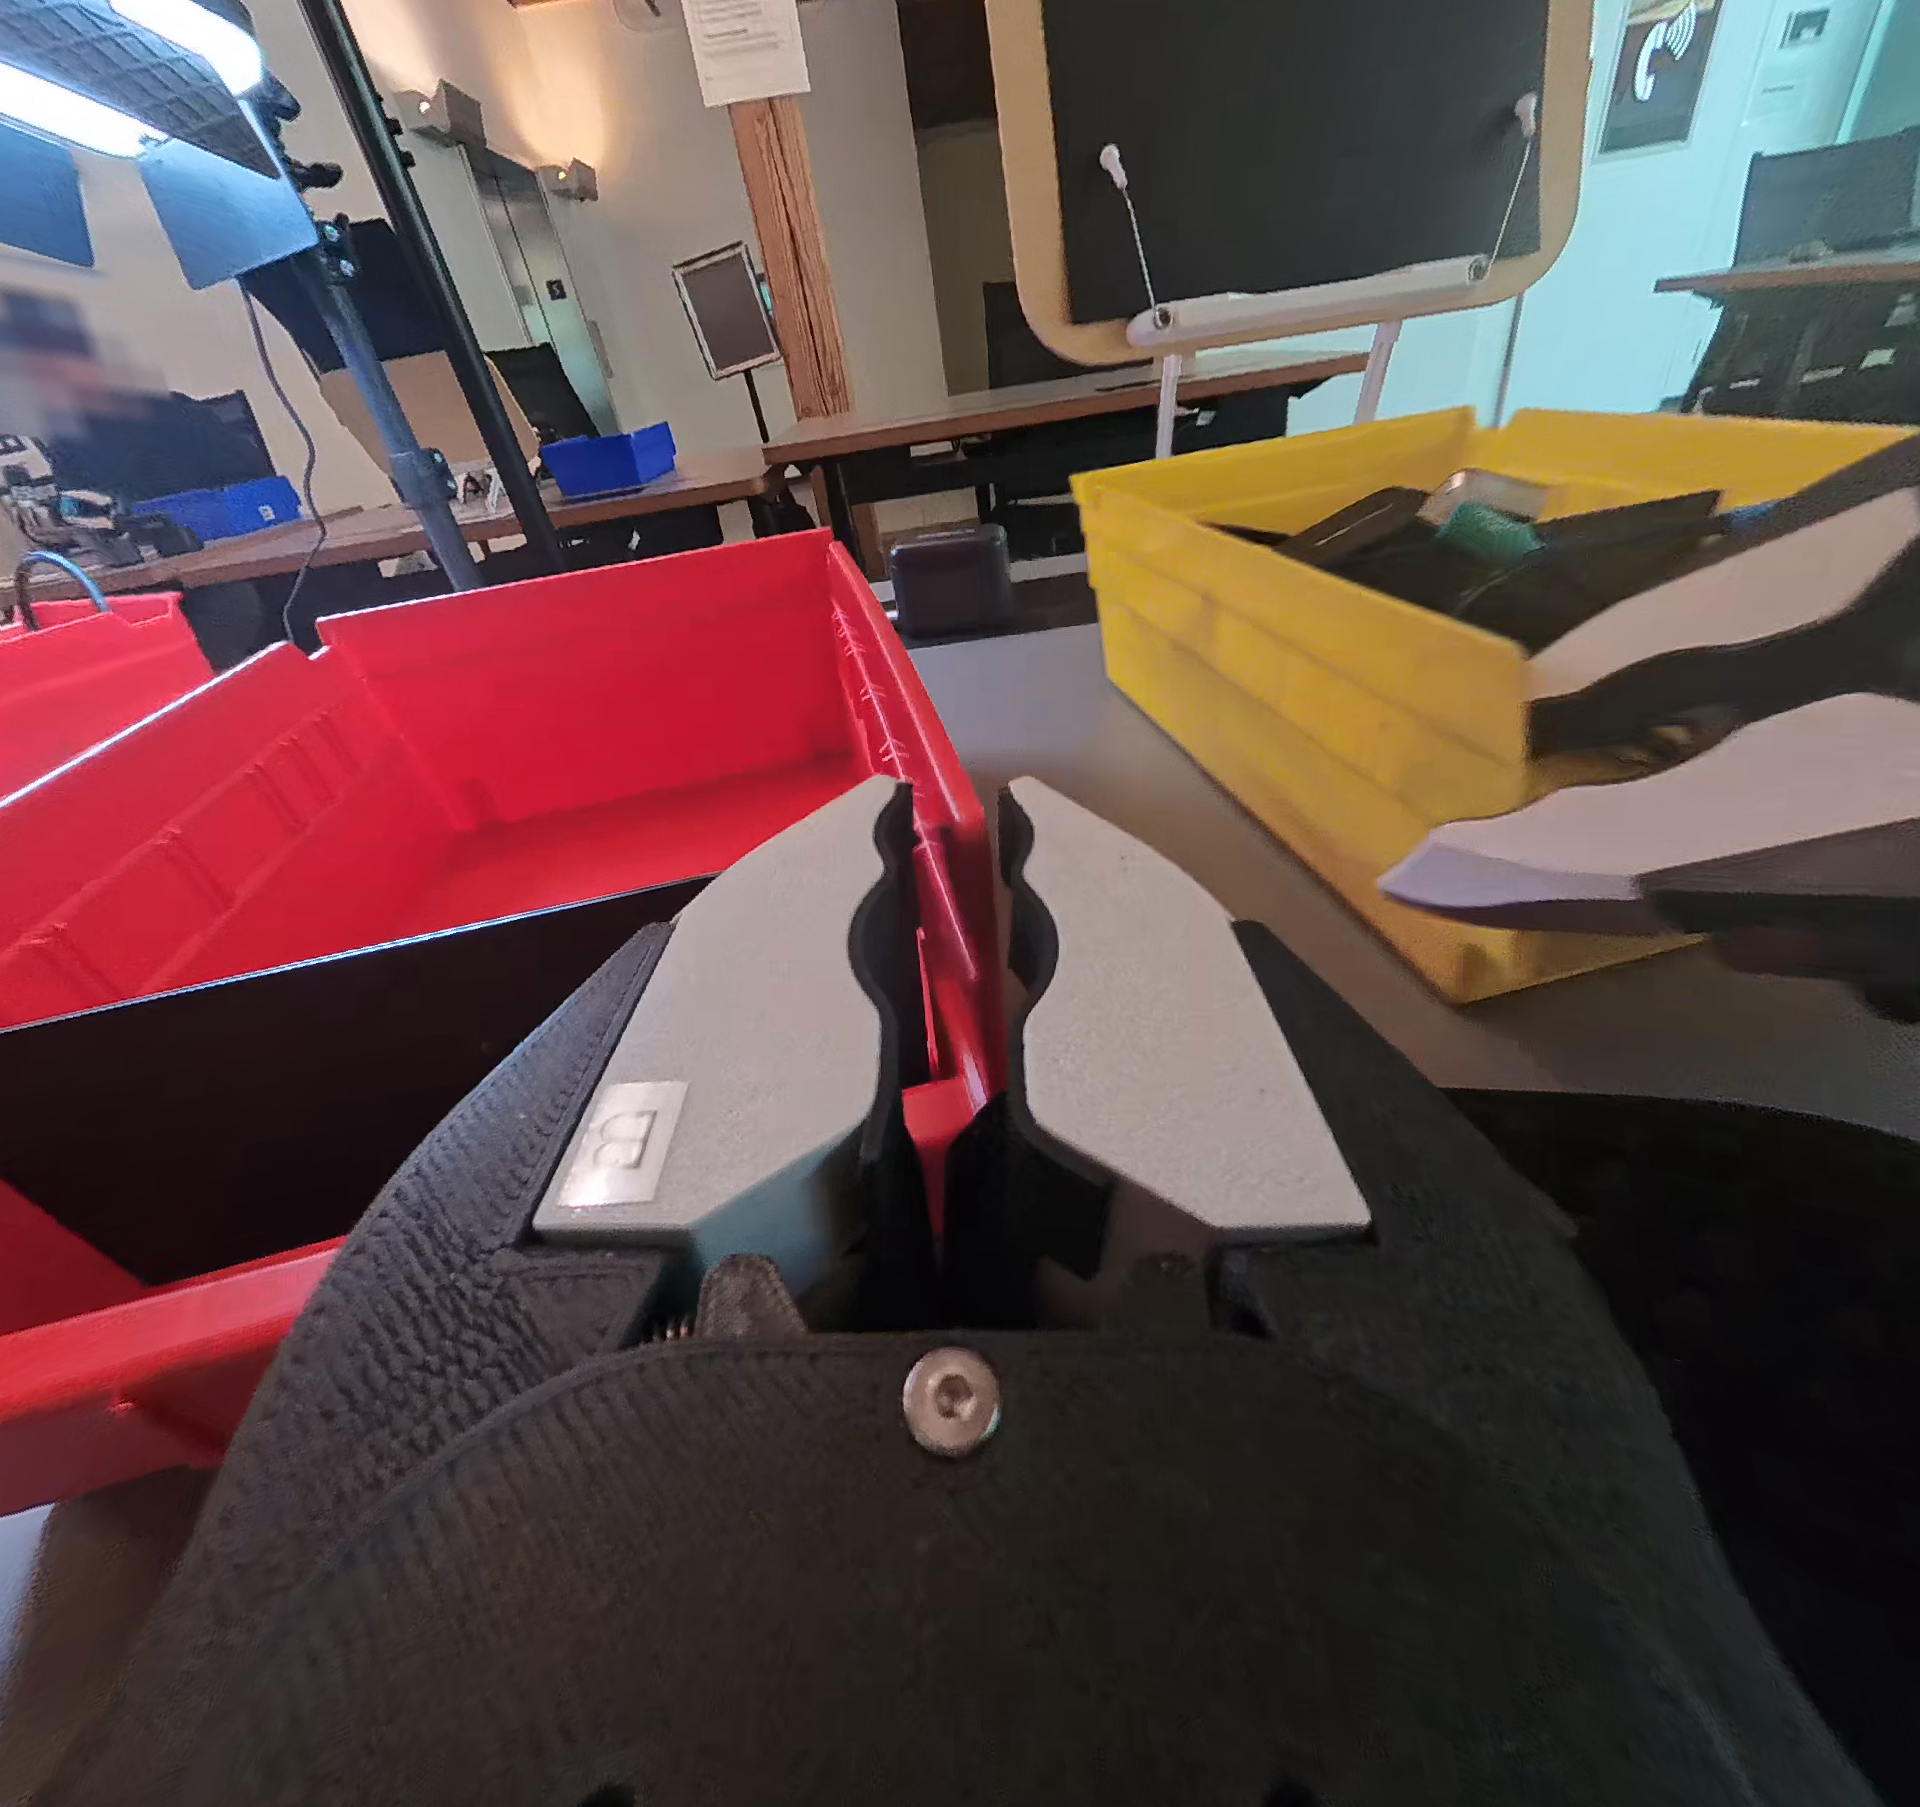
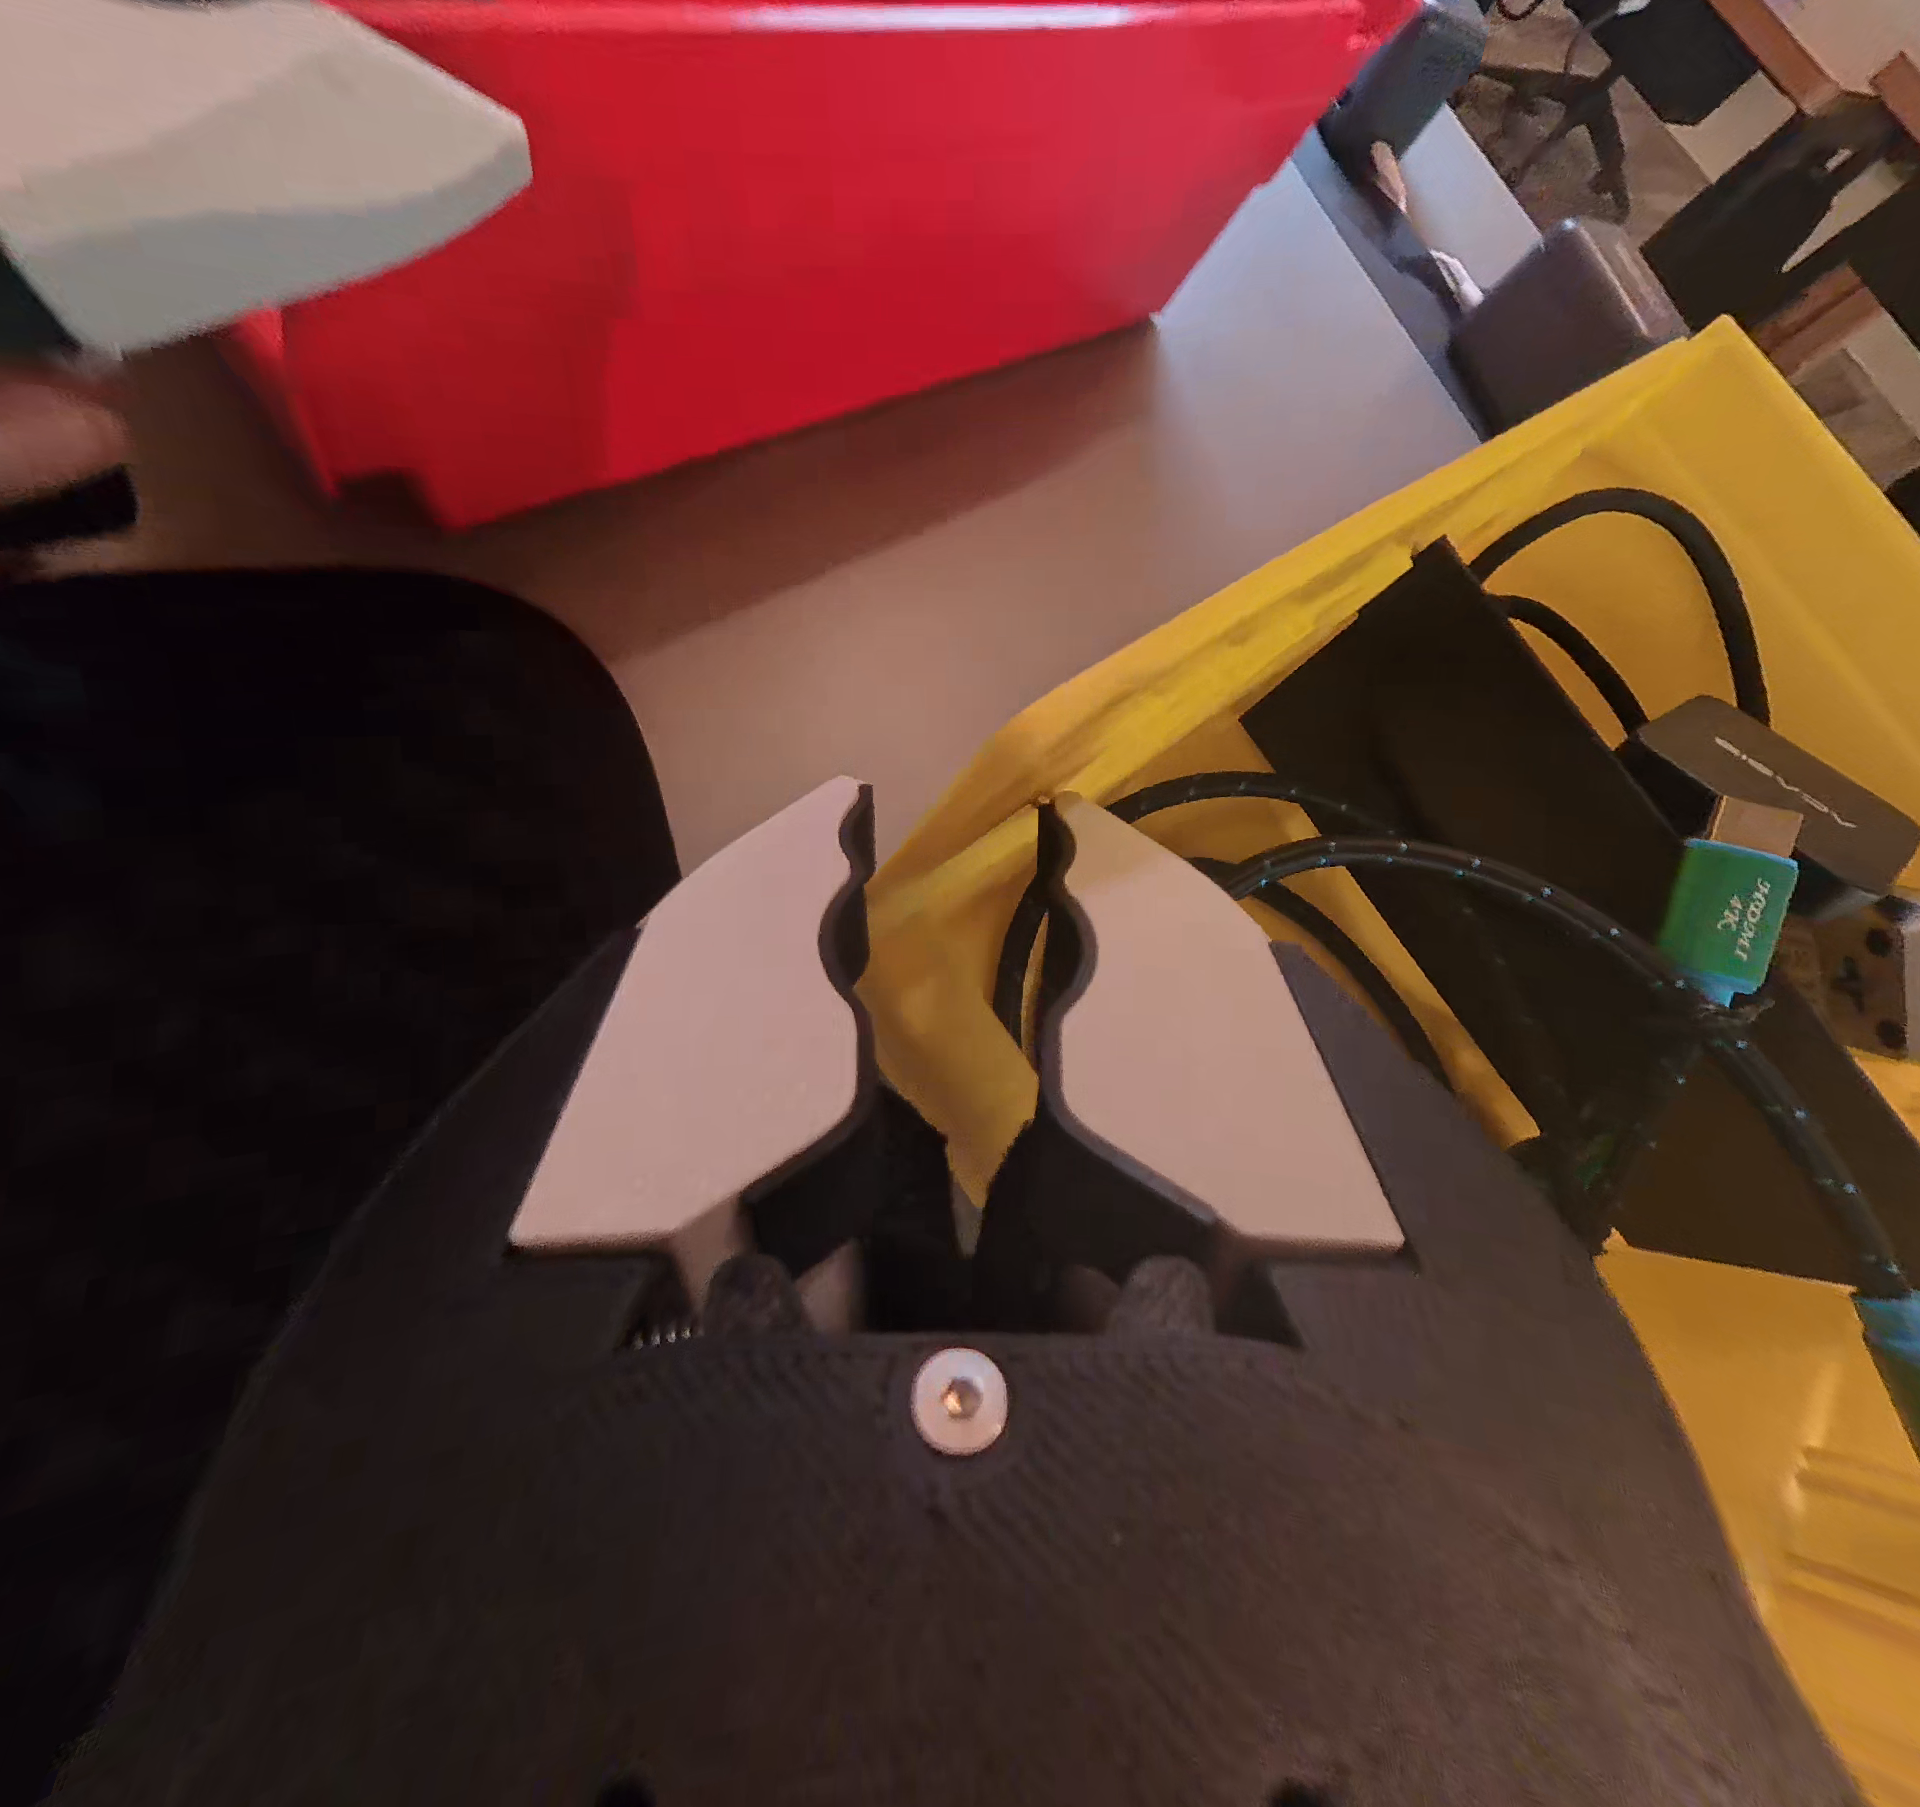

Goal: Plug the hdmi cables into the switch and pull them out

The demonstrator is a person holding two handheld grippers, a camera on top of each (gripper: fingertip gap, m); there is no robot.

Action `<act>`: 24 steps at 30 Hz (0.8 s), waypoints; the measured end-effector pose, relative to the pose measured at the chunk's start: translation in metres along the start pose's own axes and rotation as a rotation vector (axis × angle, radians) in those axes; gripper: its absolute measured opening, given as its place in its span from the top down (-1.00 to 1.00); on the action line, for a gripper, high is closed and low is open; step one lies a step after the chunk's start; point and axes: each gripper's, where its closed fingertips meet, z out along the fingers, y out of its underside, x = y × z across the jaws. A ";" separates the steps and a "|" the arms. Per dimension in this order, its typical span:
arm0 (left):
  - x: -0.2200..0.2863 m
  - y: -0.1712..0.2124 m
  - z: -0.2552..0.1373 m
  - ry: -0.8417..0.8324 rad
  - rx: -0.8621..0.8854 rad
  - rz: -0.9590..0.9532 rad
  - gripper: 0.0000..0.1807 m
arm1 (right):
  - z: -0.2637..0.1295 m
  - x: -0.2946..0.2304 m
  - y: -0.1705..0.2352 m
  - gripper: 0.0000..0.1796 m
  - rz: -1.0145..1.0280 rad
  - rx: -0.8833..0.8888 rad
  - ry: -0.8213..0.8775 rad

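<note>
Here, in the left wrist view, the left gripper (image 1: pixel 956 801) sits over the right-hand wall of the red bin (image 1: pixel 582 718). Its fingers (image 1: pixel 769 1009) stand slightly spread, with a narrow gap between them, and grip nothing; the red wall shows through the gap but lies beyond the fingers, not between them. Right of the red bin, across a strip of grey table (image 1: pixel 1039 718), stands the yellow bin (image 1: pixel 1299 677). Dark items fill it, so the cables and switch most likely lie there. The right gripper (image 1: pixel 1455 791) reaches in from the right, at the yellow bin's near wall, its fingers parted; this placement suggests a reach toward the contents.

In the right wrist view, the right gripper (image 2: pixel 956 807) hovers at the yellow bin's (image 2: pixel 1714 500) near corner, fingers (image 2: pixel 727 1030) parted and holding nothing. The yellow rim shows between them, though contact cannot be judged. Inside the yellow bin lie black braided hdmi cables (image 2: pixel 1455 874), one ending in a green plug (image 2: pixel 1730 910), beside a dark box taken to be the switch (image 2: pixel 1787 791). The plug lies close against the box; whether it is seated cannot be told. The left gripper (image 2: pixel 260 147) shows blurred at upper left, before the red bin (image 2: pixel 883 199). Judged from this layout, the task is at its start: nothing has been picked up.
</note>
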 end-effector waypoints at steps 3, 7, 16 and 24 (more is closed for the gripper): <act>-0.002 -0.001 -0.001 0.007 0.013 -0.026 0.83 | 0.018 -0.009 -0.018 0.64 -0.009 0.010 -0.013; -0.002 -0.002 -0.002 0.015 0.017 -0.040 0.82 | 0.038 -0.018 -0.037 0.63 -0.010 0.030 -0.025; -0.002 -0.003 -0.002 0.011 0.024 -0.031 0.82 | 0.062 -0.038 -0.068 0.62 0.092 0.187 -0.134; 0.003 -0.003 -0.001 0.045 0.022 -0.053 0.87 | 0.066 -0.040 -0.073 0.62 0.073 0.268 -0.175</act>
